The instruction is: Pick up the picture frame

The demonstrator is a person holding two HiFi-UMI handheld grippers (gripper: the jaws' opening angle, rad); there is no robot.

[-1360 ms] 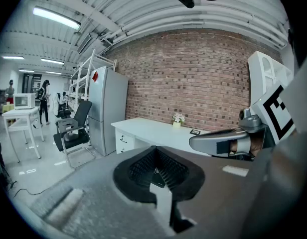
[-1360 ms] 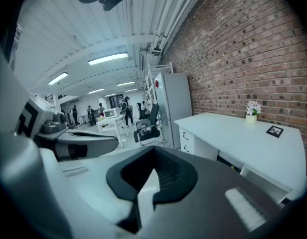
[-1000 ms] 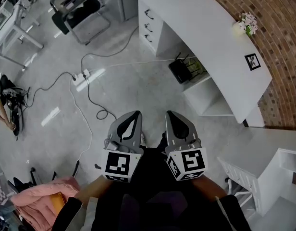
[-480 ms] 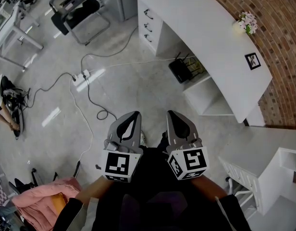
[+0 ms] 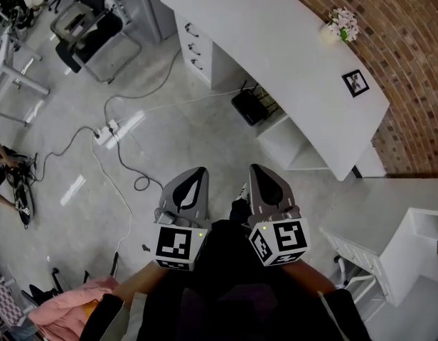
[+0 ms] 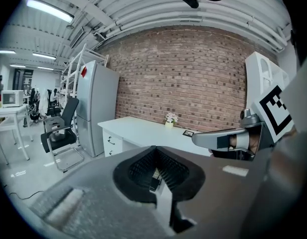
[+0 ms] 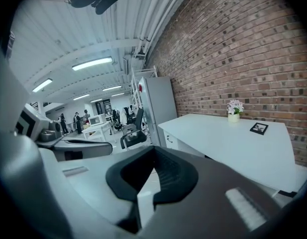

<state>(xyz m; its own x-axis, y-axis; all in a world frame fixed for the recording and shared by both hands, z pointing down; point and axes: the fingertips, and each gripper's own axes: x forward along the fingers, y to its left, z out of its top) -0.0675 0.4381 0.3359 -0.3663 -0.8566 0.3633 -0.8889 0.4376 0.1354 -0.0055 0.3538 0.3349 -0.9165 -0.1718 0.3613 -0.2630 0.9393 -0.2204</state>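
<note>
Nearest, at the bottom of the head view: left gripper [image 5: 193, 179] and right gripper [image 5: 262, 176] side by side, each with jaws pressed together on nothing.

To be handled as something light and stiff, probably glass-fronted and so breakable. Best pinched across one dark border edge rather than on the face, with gentle pressure only. Too small in every view to say whether propped up or lying flat.

Beyond the tips, open grey floor with a trailing cable [image 5: 126, 158]. Past that, the white desk [image 5: 276, 41], and on its far side close to the brick wall [image 5: 411, 62], the picture frame [image 5: 355, 82]. Well apart from both grippers, ahead and off to the right, nearer the right one. Near the flower pot [image 5: 342, 24], farther along the same desktop. Seen clear and unobstructed from the right gripper view.
</note>
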